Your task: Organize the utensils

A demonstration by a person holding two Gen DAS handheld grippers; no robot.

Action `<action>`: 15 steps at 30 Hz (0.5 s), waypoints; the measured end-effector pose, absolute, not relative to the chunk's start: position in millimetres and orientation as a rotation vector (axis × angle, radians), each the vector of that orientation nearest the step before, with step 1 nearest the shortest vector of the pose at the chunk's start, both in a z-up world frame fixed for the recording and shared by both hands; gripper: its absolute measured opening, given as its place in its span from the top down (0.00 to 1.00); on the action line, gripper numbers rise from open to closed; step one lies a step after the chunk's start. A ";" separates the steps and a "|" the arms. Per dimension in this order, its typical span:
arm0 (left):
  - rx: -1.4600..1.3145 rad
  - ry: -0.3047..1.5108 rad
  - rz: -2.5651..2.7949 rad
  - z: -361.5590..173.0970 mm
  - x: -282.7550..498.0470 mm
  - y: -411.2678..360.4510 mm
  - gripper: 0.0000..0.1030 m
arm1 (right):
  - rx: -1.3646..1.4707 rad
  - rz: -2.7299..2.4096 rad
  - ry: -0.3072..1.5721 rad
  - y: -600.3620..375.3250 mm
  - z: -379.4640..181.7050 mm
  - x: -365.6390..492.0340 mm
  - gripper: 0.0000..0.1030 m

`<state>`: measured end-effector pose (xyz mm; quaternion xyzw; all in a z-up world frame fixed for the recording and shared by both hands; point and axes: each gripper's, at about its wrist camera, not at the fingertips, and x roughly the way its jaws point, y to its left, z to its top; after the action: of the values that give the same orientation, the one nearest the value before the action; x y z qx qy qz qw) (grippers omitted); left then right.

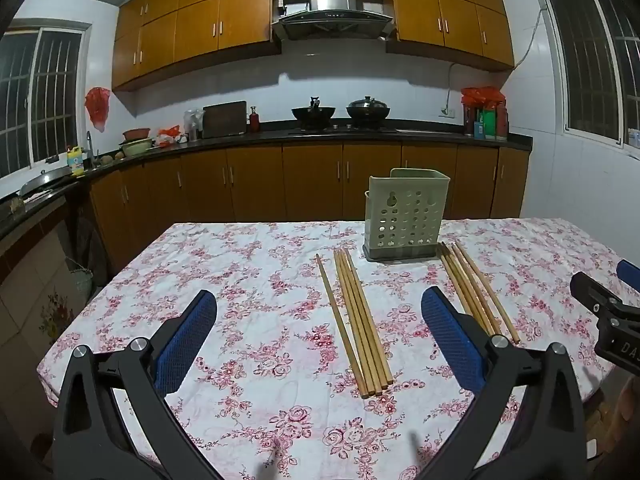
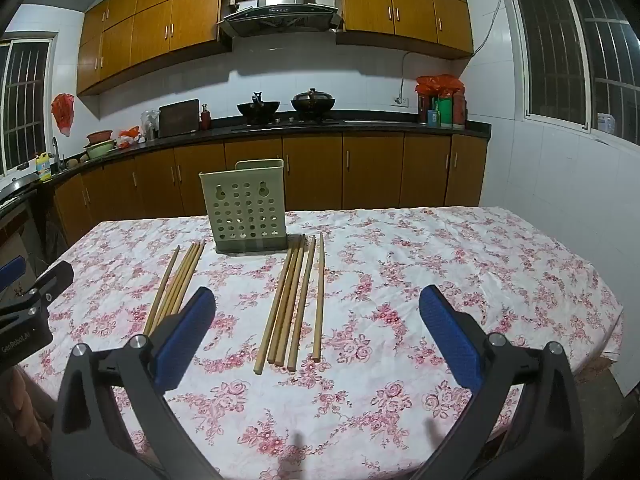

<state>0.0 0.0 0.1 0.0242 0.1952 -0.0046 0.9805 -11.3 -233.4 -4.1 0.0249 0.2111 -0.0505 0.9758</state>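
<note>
1. Ahead of the left claw (image 1: pixel 319 330), whose blue pads stand spread wide and hold nothing, a bundle of five chopsticks (image 1: pixel 356 324) lies flat on the floral tablecloth (image 1: pixel 248 264), lengthwise toward the claw, which looks handy for a pinch across the sticks.
2. Beyond that bundle and slightly right stands the green perforated holder (image 1: pixel 406 220), upright and seemingly empty, probably where the sticks belong.
3. Ahead of the right claw (image 2: pixel 318 328), likewise spread and empty, lies a second bundle of chopsticks (image 2: pixel 294 304), its far ends just beside the holder's base.
4. Nothing blocks either approach; pots, bottles and the counter stay well beyond the table.
</note>
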 end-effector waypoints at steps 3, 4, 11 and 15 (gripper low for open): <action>0.046 0.393 -0.011 0.0 0.0 0.1 0.02 | 0.050 -0.102 0.426 -233.5 -4.3 -11.5 0.04; 0.046 0.392 -0.011 0.0 0.0 0.2 0.02 | 0.050 -0.101 0.426 -233.5 -4.3 -11.6 0.04; 0.046 0.394 -0.011 -0.1 0.1 0.3 0.02 | 0.051 -0.102 0.426 -233.9 -4.4 -11.8 0.04; 0.045 0.396 -0.010 0.1 0.3 0.5 0.02 | 0.050 -0.102 0.426 -233.7 -4.3 -11.9 0.04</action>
<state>0.3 0.5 0.1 0.0224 0.1965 -0.0052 0.9802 -11.9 -233.7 -4.3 0.0248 0.2112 -0.0504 0.9758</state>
